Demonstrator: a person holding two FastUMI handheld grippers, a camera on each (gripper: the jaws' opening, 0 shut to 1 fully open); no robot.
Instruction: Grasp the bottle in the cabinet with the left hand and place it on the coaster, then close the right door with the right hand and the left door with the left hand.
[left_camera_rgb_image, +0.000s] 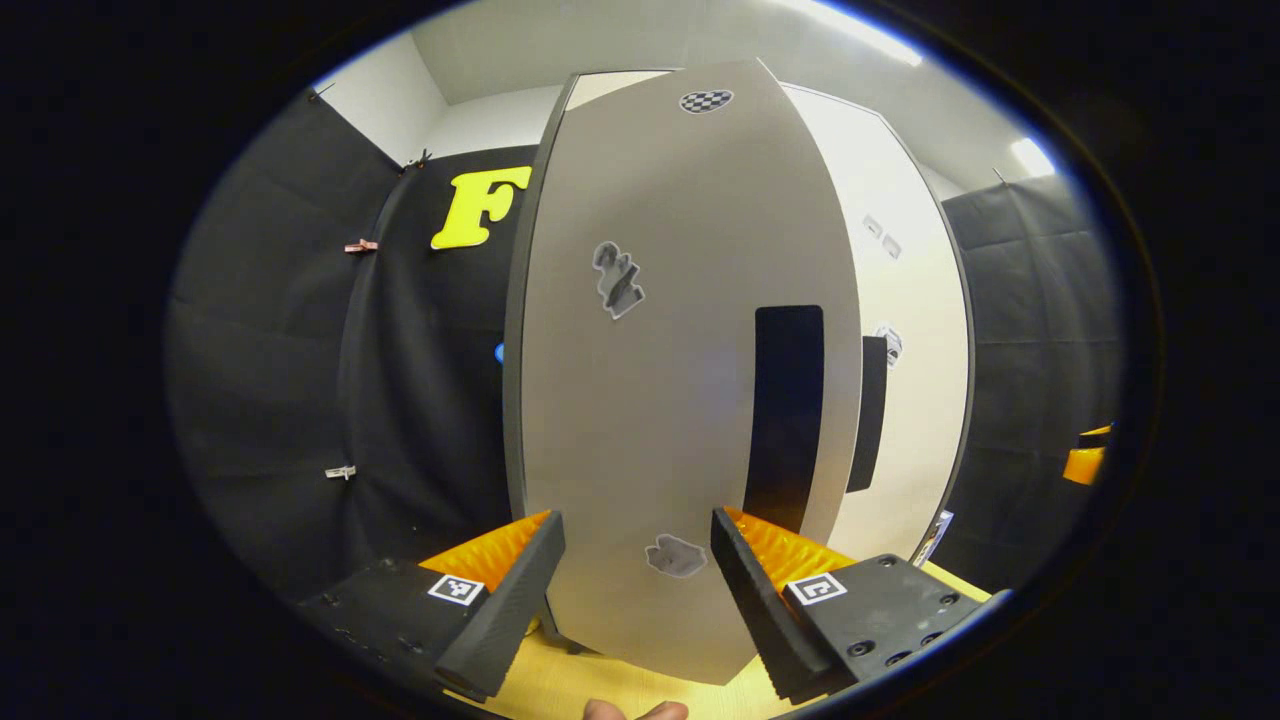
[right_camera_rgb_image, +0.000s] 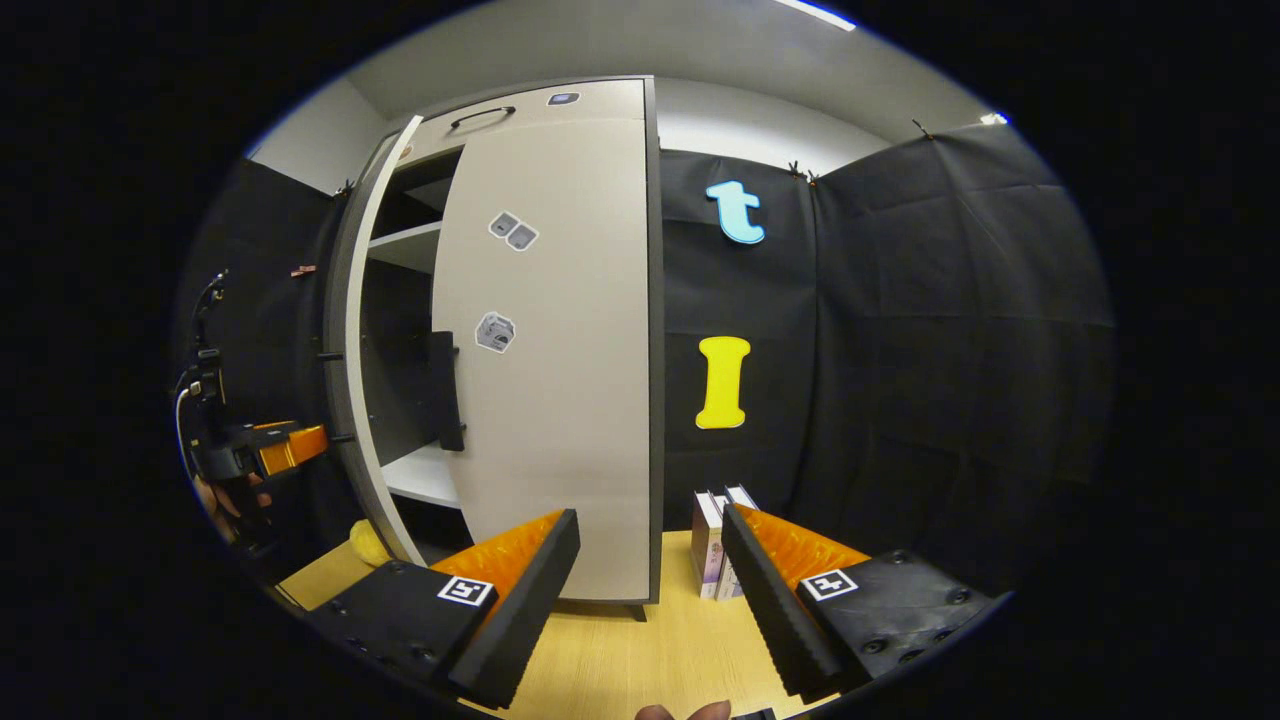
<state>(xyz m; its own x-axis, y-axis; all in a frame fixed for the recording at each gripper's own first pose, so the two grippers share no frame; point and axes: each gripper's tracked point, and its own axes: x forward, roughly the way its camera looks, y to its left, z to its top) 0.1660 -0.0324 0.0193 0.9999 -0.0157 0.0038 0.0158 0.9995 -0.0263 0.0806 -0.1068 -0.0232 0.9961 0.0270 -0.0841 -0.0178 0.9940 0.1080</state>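
The grey left door (left_camera_rgb_image: 680, 400) of the cabinet stands partly open and faces me close up in the left gripper view, its black handle (left_camera_rgb_image: 788, 410) near its right edge. My left gripper (left_camera_rgb_image: 635, 590) is open, its fingers either side of the door's lower face with nothing held; whether they touch it I cannot tell. The right door (right_camera_rgb_image: 560, 380) lies flat across the cabinet front, shut or nearly so, with its handle (right_camera_rgb_image: 445, 390) at its left edge. My right gripper (right_camera_rgb_image: 650, 590) hangs open and empty in front of it. The left door (right_camera_rgb_image: 362, 400) shows edge-on, with the left gripper (right_camera_rgb_image: 255, 450) in a hand beyond it.
White shelves (right_camera_rgb_image: 425, 475) show in the gap between the doors. Small boxes (right_camera_rgb_image: 718, 540) stand on the wooden table (right_camera_rgb_image: 620, 650) right of the cabinet. A yellow thing (right_camera_rgb_image: 368, 545) lies by the left door's foot. The right gripper (left_camera_rgb_image: 1085, 455) shows at the far right.
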